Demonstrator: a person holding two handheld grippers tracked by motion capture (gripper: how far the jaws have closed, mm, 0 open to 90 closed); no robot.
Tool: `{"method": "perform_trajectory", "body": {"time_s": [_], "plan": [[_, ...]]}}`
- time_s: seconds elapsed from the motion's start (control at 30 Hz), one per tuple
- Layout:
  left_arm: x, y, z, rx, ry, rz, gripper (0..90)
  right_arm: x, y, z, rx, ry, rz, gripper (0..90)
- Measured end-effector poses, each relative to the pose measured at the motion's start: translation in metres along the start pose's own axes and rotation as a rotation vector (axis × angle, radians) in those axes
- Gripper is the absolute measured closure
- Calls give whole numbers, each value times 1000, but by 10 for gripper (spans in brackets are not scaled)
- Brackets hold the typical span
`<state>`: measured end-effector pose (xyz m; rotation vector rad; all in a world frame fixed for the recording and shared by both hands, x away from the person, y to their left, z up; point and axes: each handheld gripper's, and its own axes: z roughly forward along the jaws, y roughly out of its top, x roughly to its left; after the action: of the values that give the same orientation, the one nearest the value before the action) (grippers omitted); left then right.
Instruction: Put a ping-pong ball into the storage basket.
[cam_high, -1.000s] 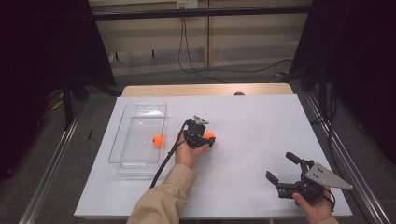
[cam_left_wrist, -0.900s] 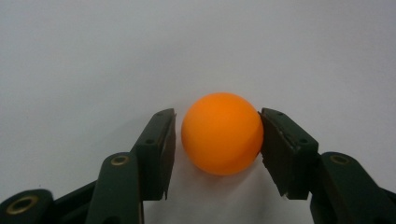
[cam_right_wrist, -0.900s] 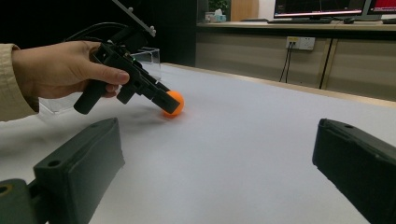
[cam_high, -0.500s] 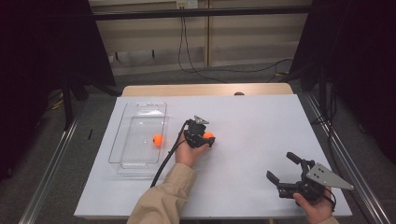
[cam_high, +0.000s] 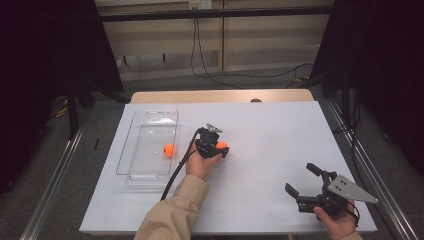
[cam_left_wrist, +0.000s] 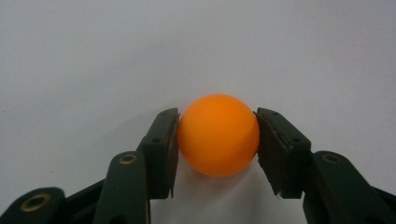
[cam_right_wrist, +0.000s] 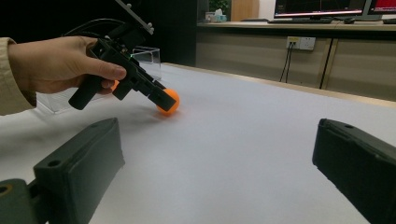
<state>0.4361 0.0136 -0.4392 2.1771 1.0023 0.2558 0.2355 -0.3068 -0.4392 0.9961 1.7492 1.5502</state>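
On the white table, an orange ball (cam_left_wrist: 218, 135) sits clamped between the pads (cam_left_wrist: 163, 140) of my left gripper (cam_high: 219, 149), which is shut on it. From above, that ball (cam_high: 222, 145) rests on the table surface just right of the clear tray (cam_high: 150, 113). A second orange ball (cam_high: 169, 149) lies inside the tray. In the right gripper view, the left gripper (cam_right_wrist: 161, 99) points down at its ball (cam_right_wrist: 170, 103). My right gripper (cam_high: 300, 178) stands open near the table's front right, its jaws wide apart with nothing between them (cam_right_wrist: 217, 156).
The white table top (cam_high: 280, 130) extends to a wooden strip (cam_high: 220, 96) at the far edge. A black cable (cam_high: 175, 170) trails from the left gripper toward the front edge. Dark frames and rails flank both sides.
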Motion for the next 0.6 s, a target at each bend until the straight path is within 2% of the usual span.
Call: {"method": "perform_trajectory", "body": {"time_s": [0.6], "plan": [[1, 3, -14, 4, -11, -5, 512, 1, 0, 1, 4, 2, 1, 12]]}}
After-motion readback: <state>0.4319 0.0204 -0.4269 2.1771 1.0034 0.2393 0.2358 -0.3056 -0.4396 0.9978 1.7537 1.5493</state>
